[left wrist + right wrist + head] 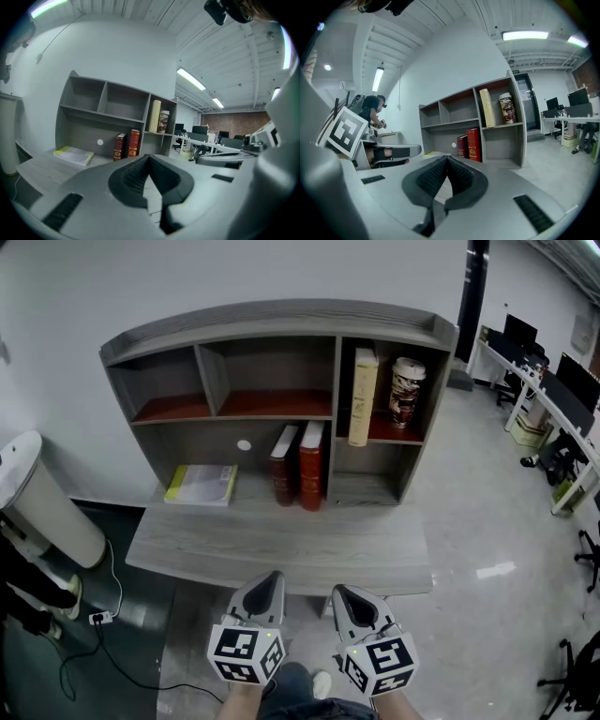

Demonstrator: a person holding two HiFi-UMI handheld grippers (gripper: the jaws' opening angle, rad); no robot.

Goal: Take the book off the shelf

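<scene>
Fingertips are meeting, empty, on left gripper (268,579) and right gripper (349,596); red books (300,465) are standing upright at twelve o'clock (equally near either), across the desk (281,542).

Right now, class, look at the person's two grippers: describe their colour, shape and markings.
Both the left gripper and the right gripper have light grey moulded shells that taper to a point. Black ribbed pads line the inner faces of the jaws. Each gripper carries a white cube at its rear, printed with black square markers.
</scene>
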